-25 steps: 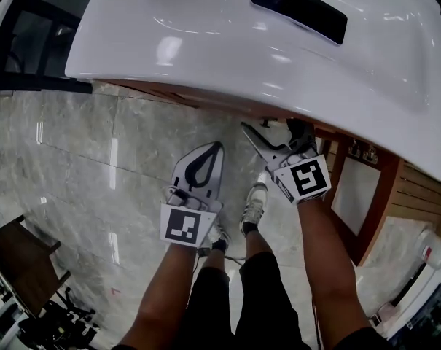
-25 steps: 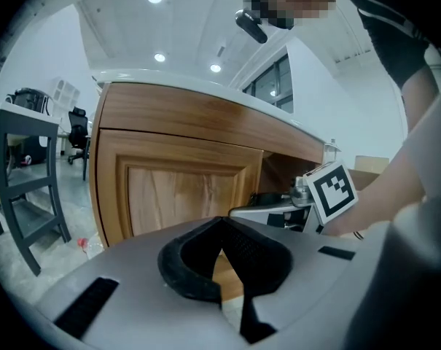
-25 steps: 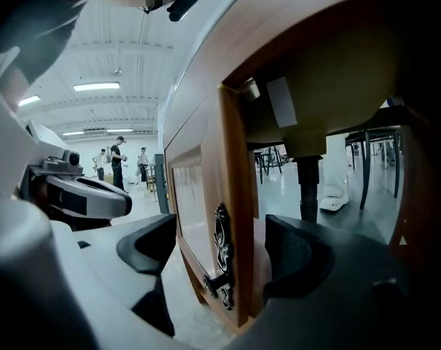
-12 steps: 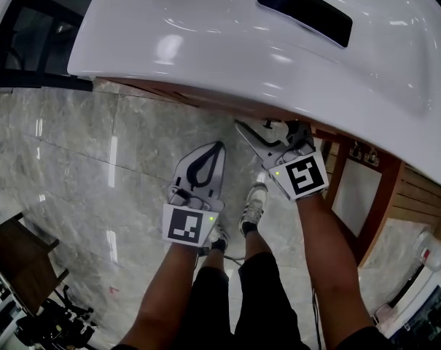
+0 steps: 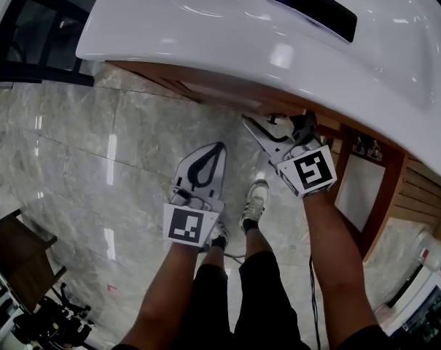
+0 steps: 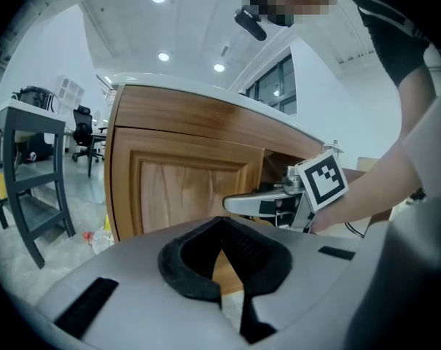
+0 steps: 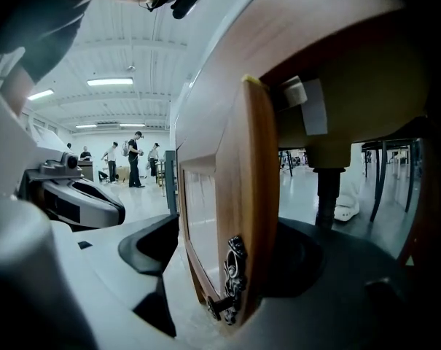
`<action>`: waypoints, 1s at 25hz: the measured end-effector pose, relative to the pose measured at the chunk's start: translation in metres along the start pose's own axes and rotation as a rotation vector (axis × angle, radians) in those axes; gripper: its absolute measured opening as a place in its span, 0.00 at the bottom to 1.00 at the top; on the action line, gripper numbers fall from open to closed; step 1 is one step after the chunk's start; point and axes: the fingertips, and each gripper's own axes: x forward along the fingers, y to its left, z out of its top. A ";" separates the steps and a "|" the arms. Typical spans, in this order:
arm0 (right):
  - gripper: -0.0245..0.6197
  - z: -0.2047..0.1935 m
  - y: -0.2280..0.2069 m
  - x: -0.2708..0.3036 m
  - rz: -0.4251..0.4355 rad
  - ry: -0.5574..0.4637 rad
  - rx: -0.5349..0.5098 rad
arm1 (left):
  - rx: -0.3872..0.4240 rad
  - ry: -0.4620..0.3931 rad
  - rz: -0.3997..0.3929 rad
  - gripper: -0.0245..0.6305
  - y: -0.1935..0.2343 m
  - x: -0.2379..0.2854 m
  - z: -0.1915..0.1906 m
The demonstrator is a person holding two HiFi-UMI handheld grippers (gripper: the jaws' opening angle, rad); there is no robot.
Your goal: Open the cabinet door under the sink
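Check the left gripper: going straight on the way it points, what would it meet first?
Most likely the closed wooden cabinet panel, straight ahead of the left gripper. The right gripper, clamped on the cabinet door, sits just right of that line; depth is unclear.

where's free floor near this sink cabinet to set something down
Bare marble floor lies left of the left gripper, between the sink and the dark table. The right side is crowded: the right gripper clamps the open cabinet door, with the person's shoes nearby.
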 end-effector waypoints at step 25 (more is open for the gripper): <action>0.60 -0.008 0.098 -0.030 -0.027 0.017 -0.046 | -0.024 -0.027 0.073 0.07 0.025 -0.091 -0.015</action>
